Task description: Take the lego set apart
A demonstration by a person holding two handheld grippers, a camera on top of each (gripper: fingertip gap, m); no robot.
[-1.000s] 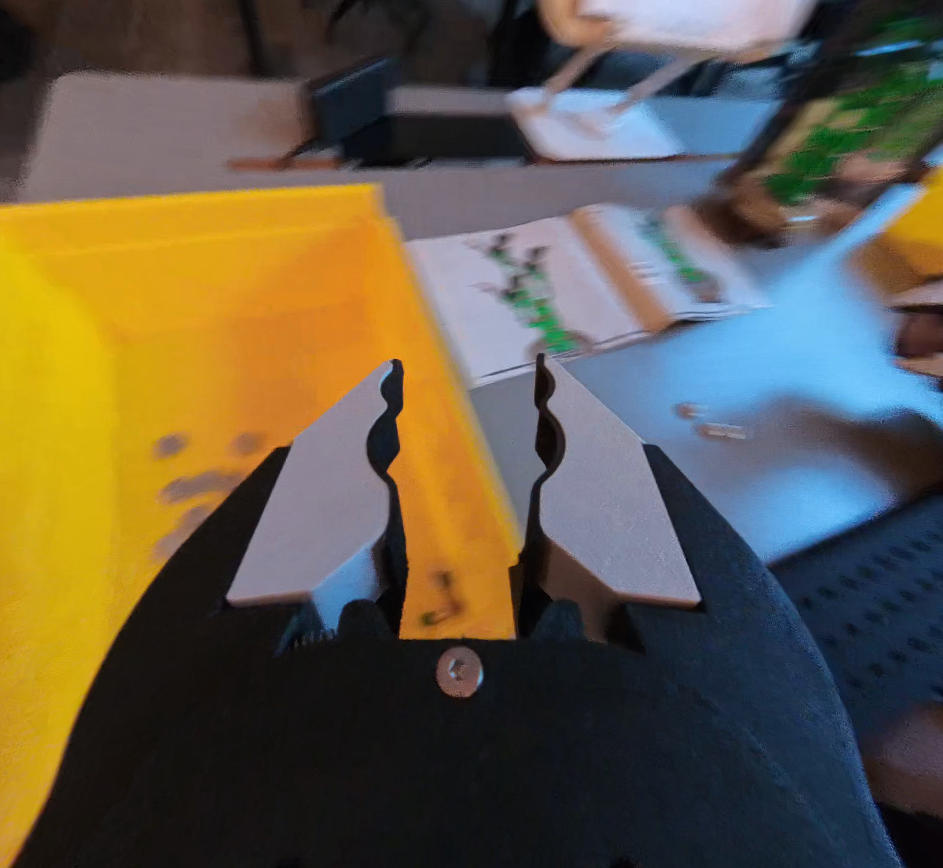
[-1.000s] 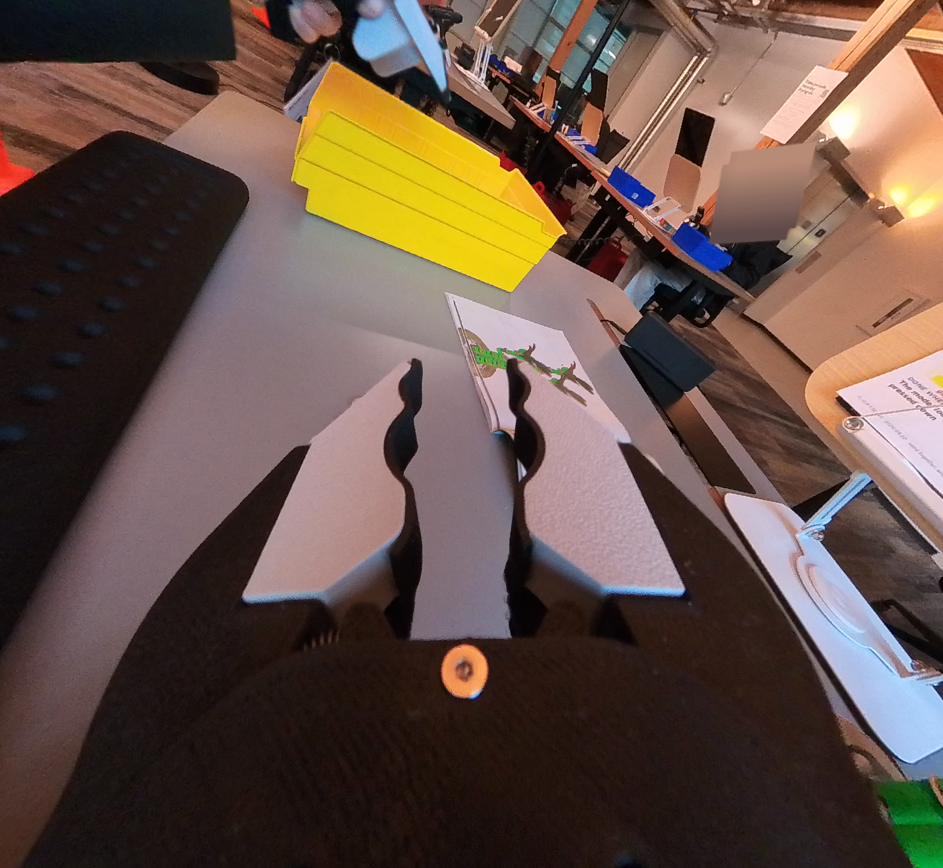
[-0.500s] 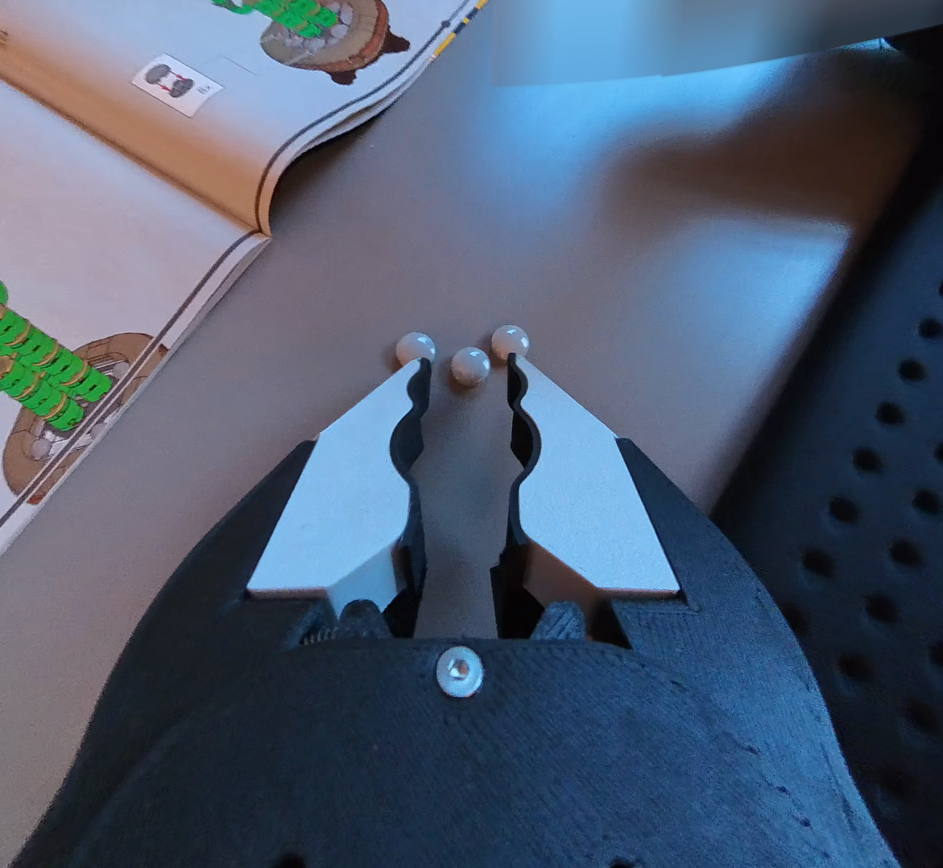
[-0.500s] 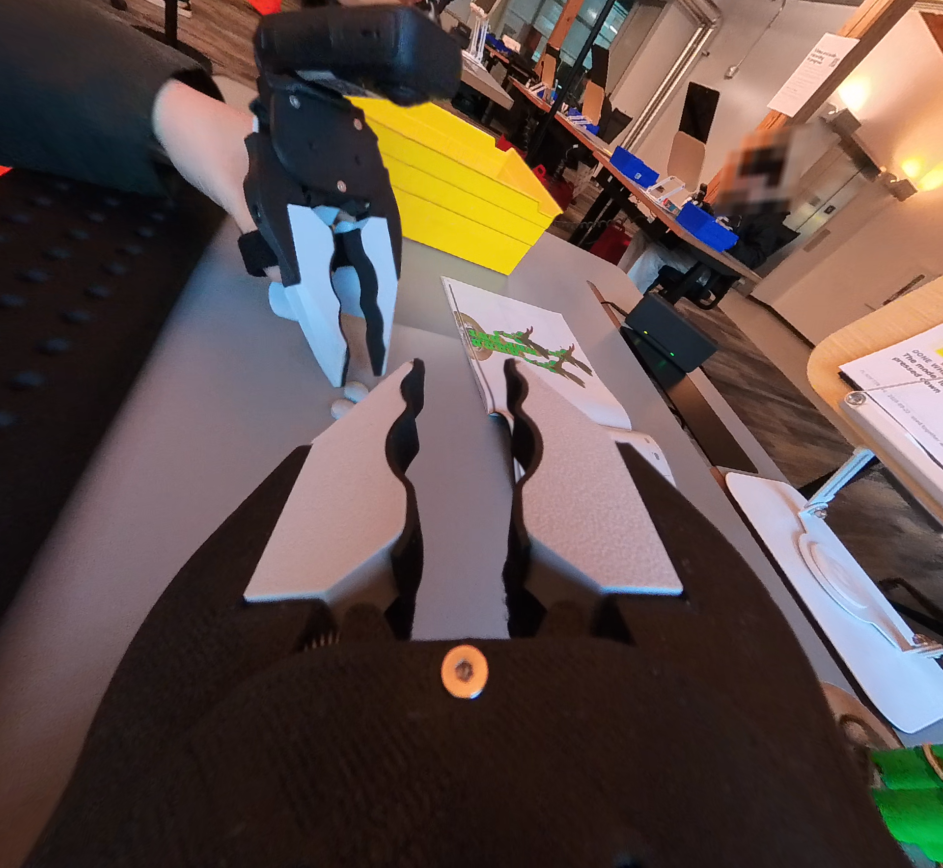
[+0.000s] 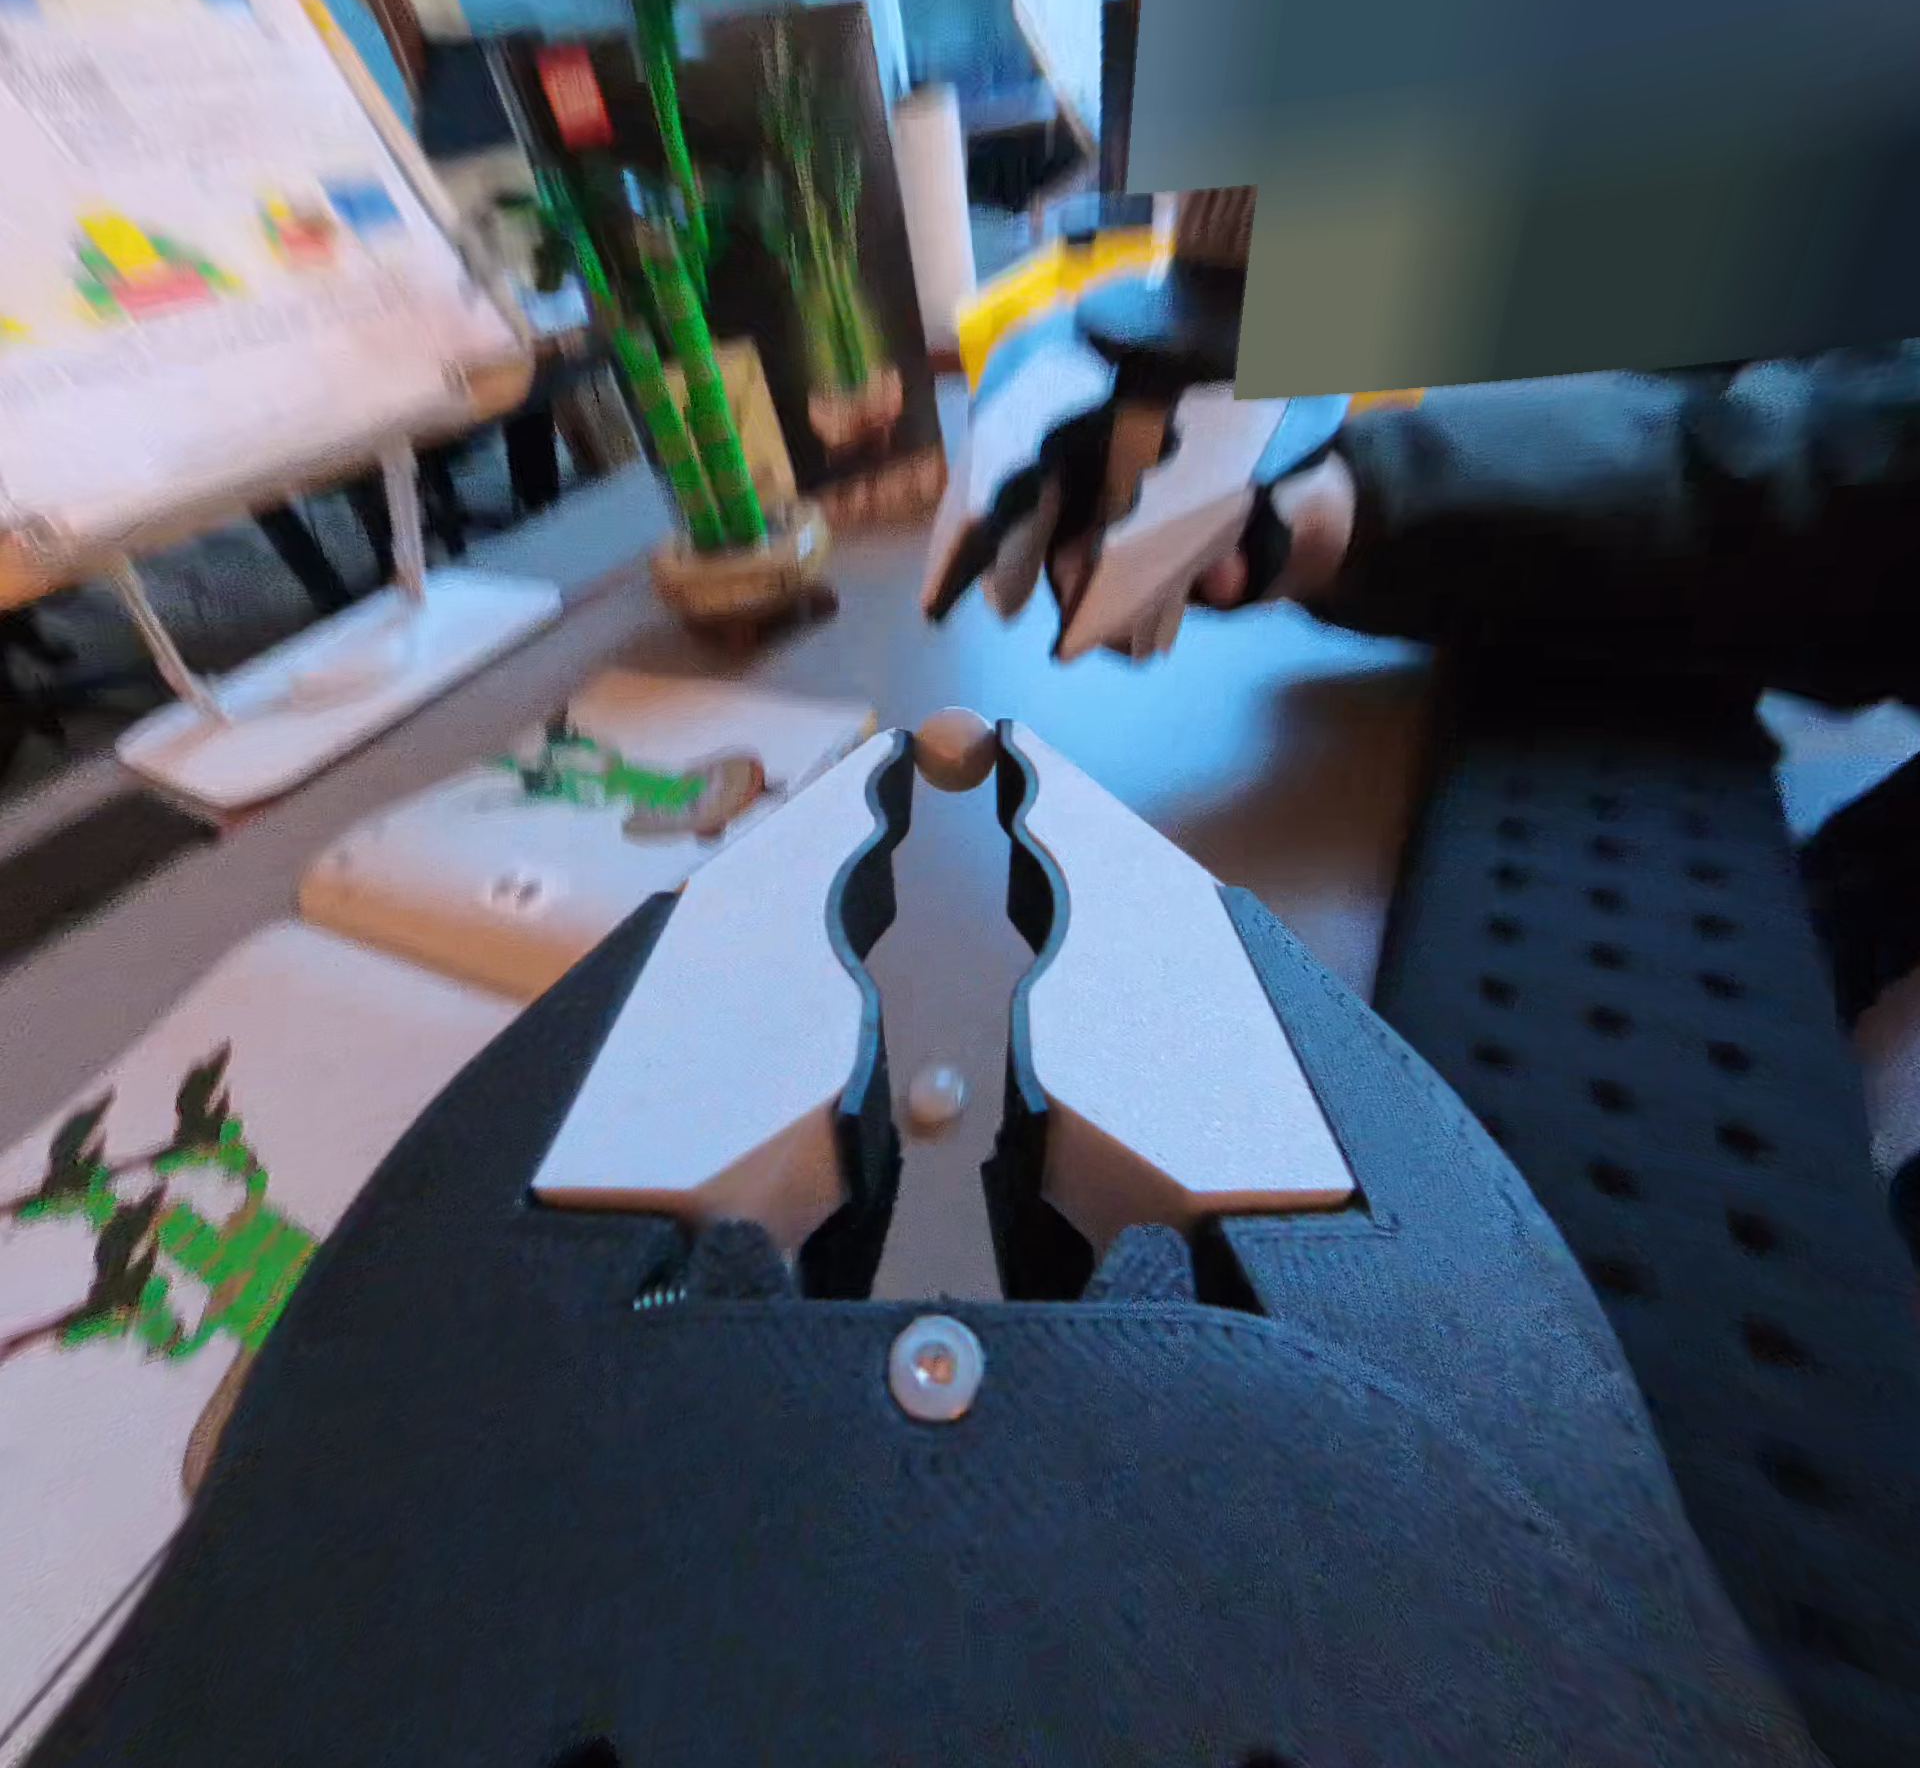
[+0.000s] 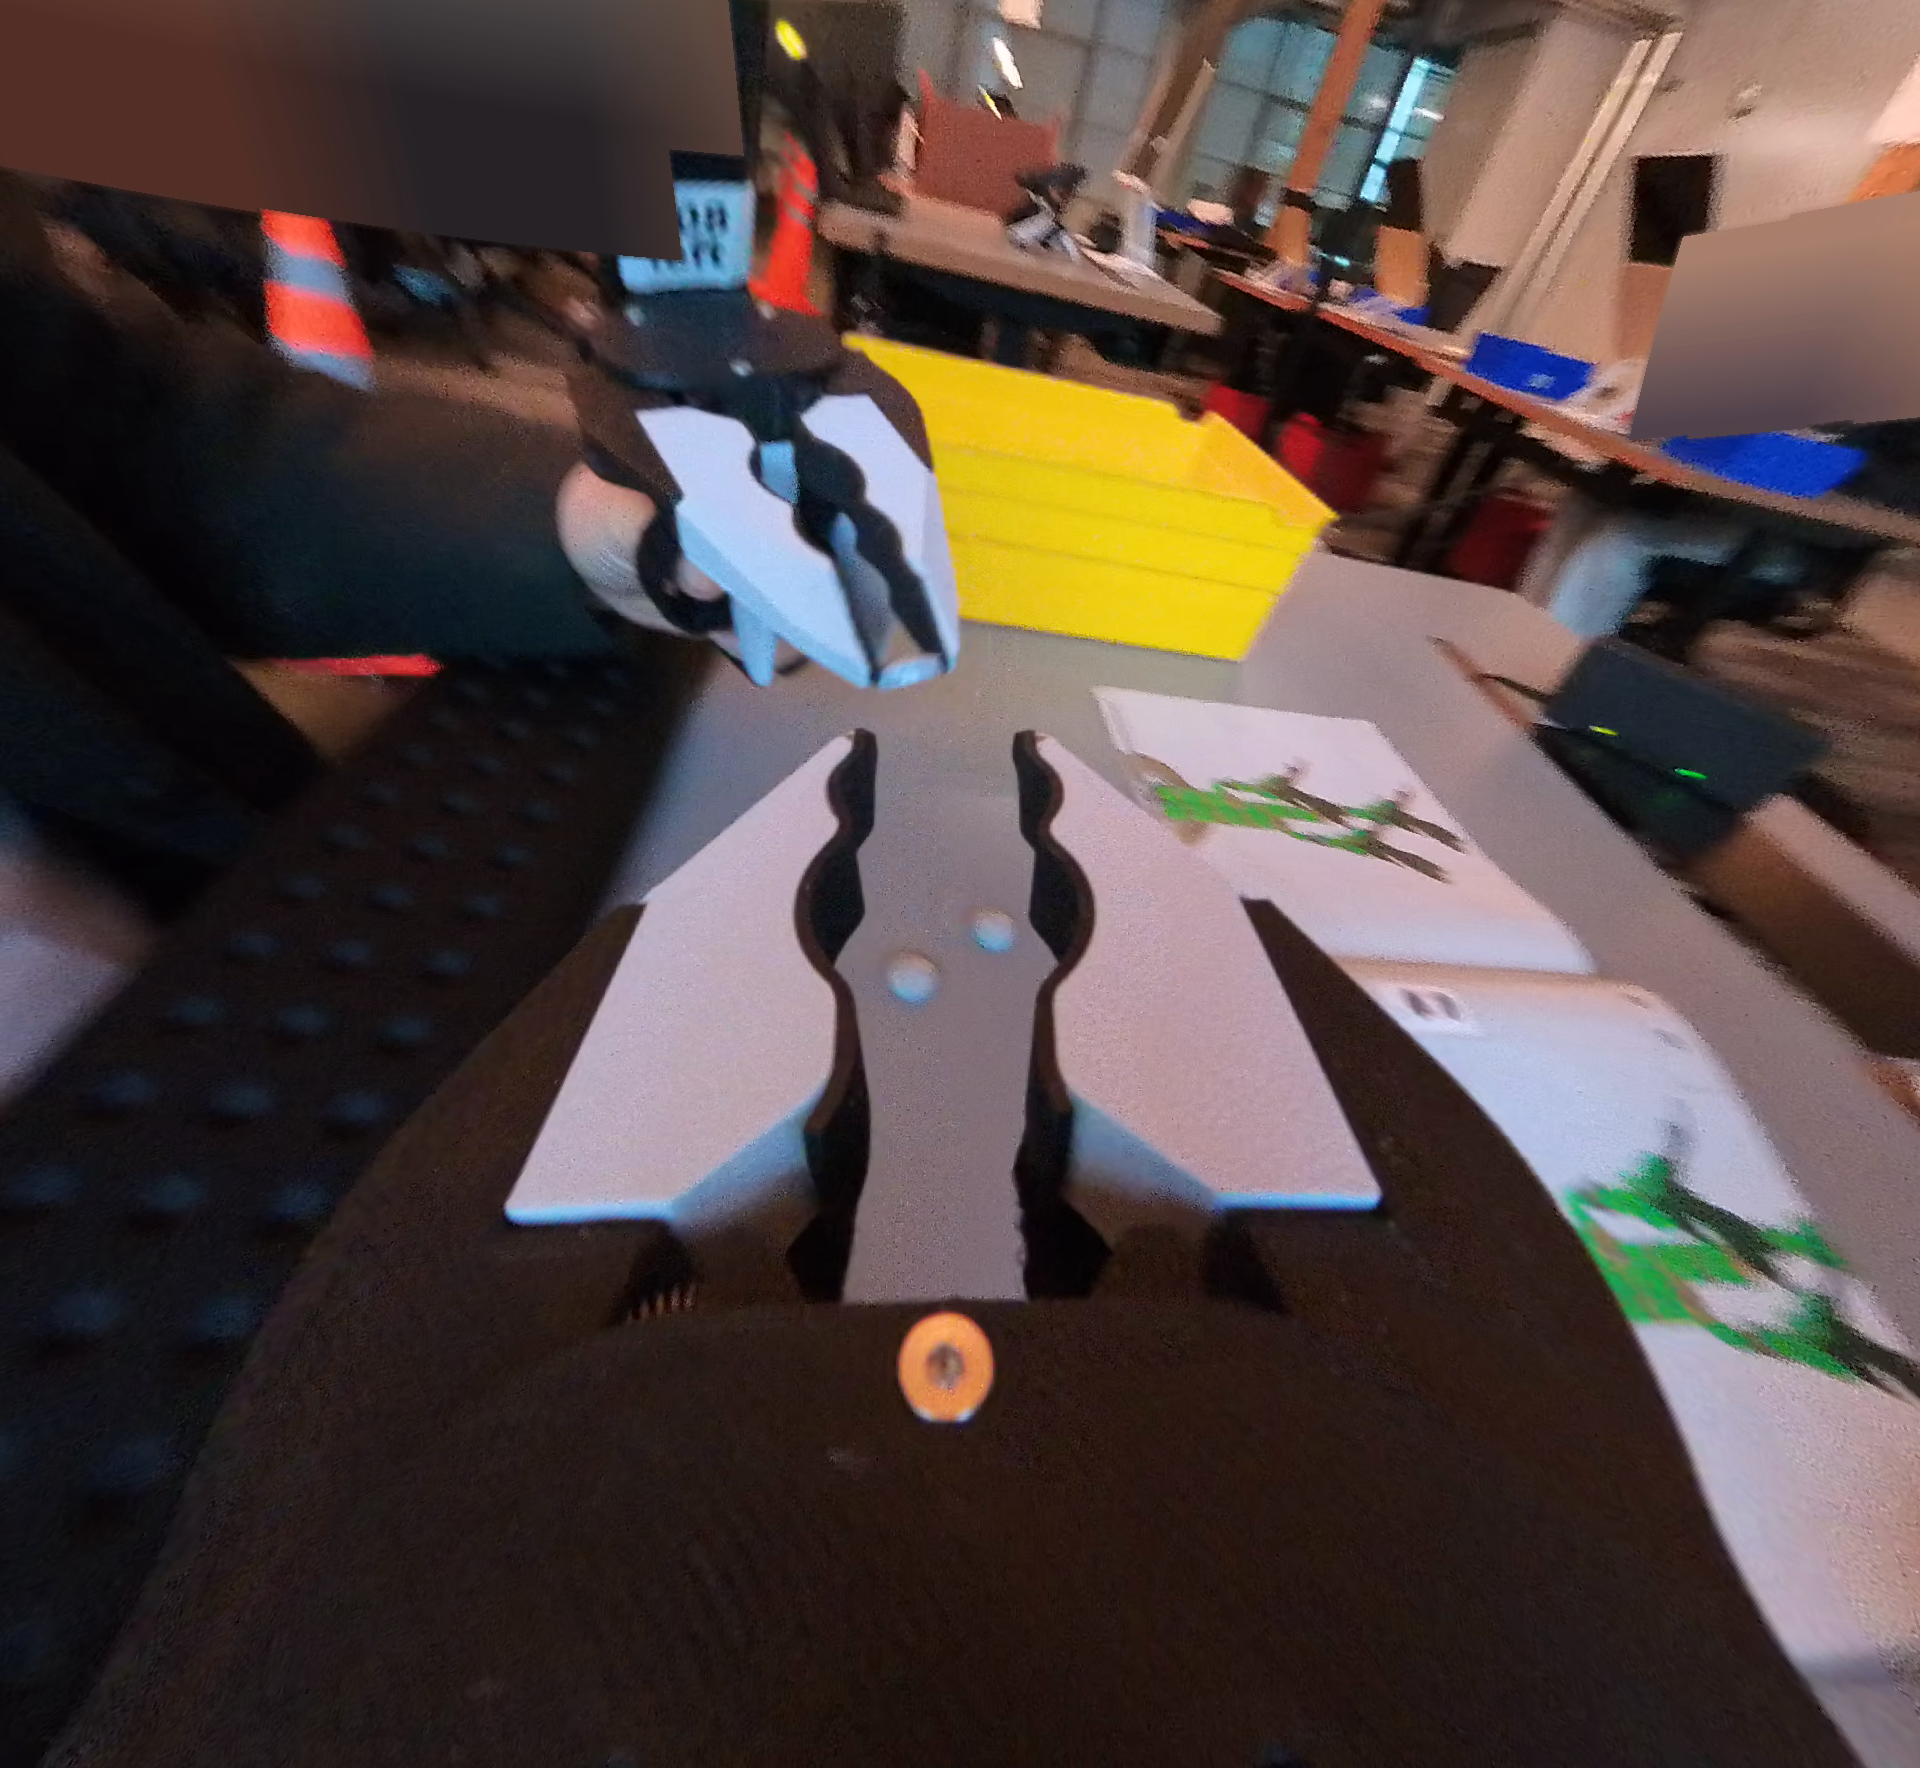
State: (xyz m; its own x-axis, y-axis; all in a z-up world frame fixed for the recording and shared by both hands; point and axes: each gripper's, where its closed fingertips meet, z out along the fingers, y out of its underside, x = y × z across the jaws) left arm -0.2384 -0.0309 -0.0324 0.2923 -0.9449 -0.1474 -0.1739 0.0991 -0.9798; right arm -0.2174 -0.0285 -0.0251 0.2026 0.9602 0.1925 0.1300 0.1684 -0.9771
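Between your left fingertips: a small round bead (image 5: 954, 748) sits pinched at the very tips of your left gripper (image 5: 956, 750), lifted off the grey table (image 5: 1164, 742).
Left gripper: the jaws are drawn in close onto the bead, one tip on each side of it. Your right wrist view shows the same gripper (image 6: 906, 669) to the left, tilted down, with a pale piece at its tips.
Right gripper: your right gripper (image 6: 943, 744) stands open with a clear gap between the fingers and nothing in it. From the left wrist view it (image 5: 997, 622) hangs over the table just right of the plant, blurred, and its jaws look parted there too.
Loose beads: two more pale beads (image 6: 912, 978) lie on the table, seen through the gap of your right gripper, near each other but apart. One bead (image 5: 935, 1095) shows below your left fingers.
Lego set: the green bamboo plant (image 5: 675, 368) stands upright in its brown round pot (image 5: 743, 570) at the far side of the table, beyond the booklet. It is blurred, so finer detail cannot be told.
Booklet: an open instruction booklet (image 6: 1340, 845) lies flat on the table to the right of your right gripper.
Yellow bins: a stack of yellow bins (image 6: 1101, 513) sits at the far end of the table, behind your left gripper.
Mat: a black perforated mat (image 6: 312, 939) lies along the table's left side in the right wrist view.
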